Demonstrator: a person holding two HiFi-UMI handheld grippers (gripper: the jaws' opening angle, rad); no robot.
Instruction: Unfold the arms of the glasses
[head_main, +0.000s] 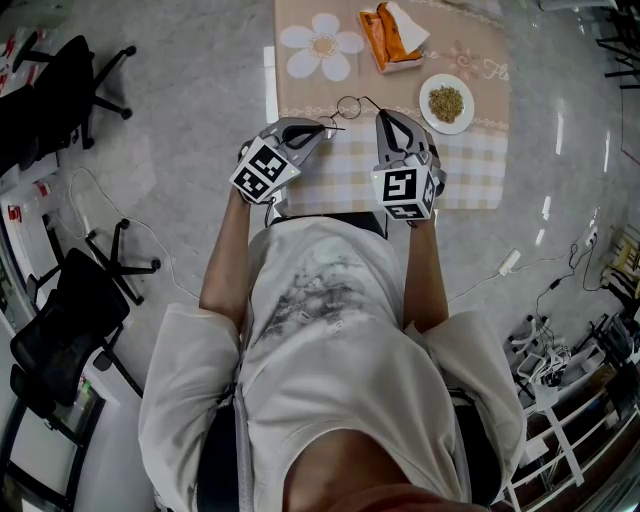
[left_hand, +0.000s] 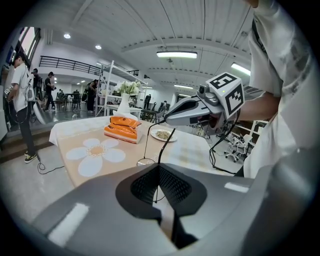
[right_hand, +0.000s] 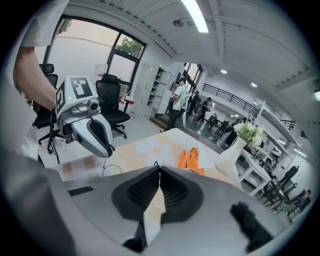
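Surface: cloth-covered. Left claw clenched on one arm of glasses; right claw clenched on other arm's tip. Glasses span between claws, over surface. We judge frame thin wire: light, springy, easily bent; lenses fragile. Hold arms, not lenses.

Open-plan hall, part office and part lab: black swivel office chairs stand on a polished grey floor strewn with cables and a white power strip. White metal shelving, a railed mezzanine, ceiling strip lights and tall windows frame the room. People stand about in the background.
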